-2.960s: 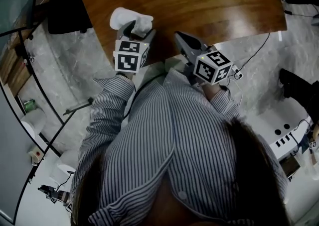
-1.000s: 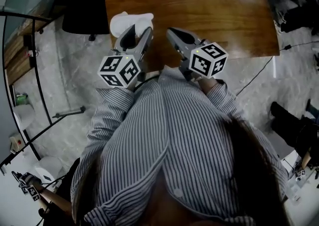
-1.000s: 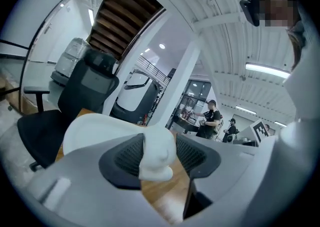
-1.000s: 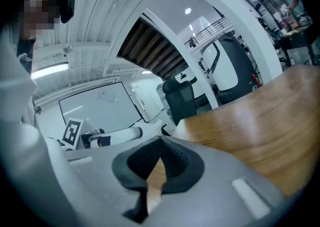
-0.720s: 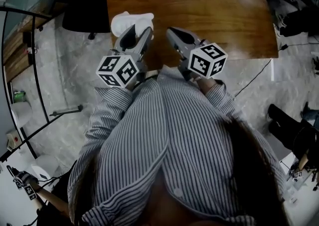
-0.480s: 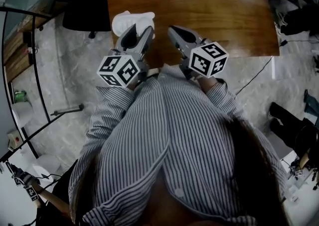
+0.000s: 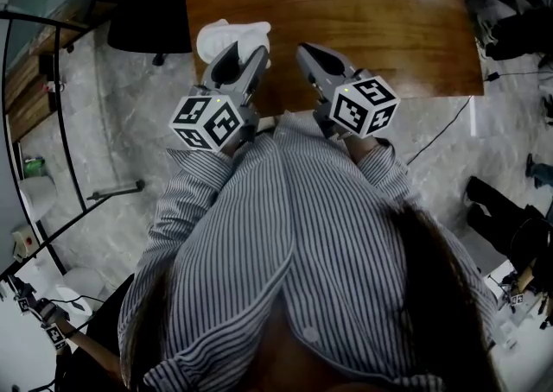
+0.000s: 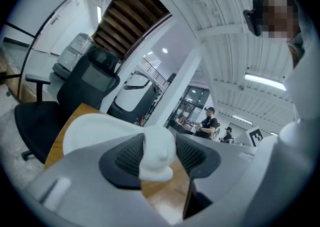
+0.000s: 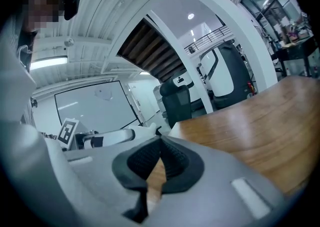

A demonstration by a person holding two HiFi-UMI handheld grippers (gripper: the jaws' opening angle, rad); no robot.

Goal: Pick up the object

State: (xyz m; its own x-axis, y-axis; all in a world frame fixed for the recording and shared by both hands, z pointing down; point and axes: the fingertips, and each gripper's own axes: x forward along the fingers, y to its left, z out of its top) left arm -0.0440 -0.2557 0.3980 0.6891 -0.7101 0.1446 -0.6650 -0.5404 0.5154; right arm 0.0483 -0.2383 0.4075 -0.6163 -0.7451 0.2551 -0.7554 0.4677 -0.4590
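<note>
object (image 7: pixel 232 39) — at table (image 7: pixel 346 2) edge (left side) | chair (image 7: pixel 151 15) left of table

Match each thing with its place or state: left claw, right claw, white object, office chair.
1. left claw
2. right claw
3. white object
4. office chair

A. black, on the floor left of the wooden table
B. shut, nothing between its jaws
C. at the table's near left corner
D. clamped on the white object

Pairs: 1-D, 2-B, 3-C, 4-A
</note>
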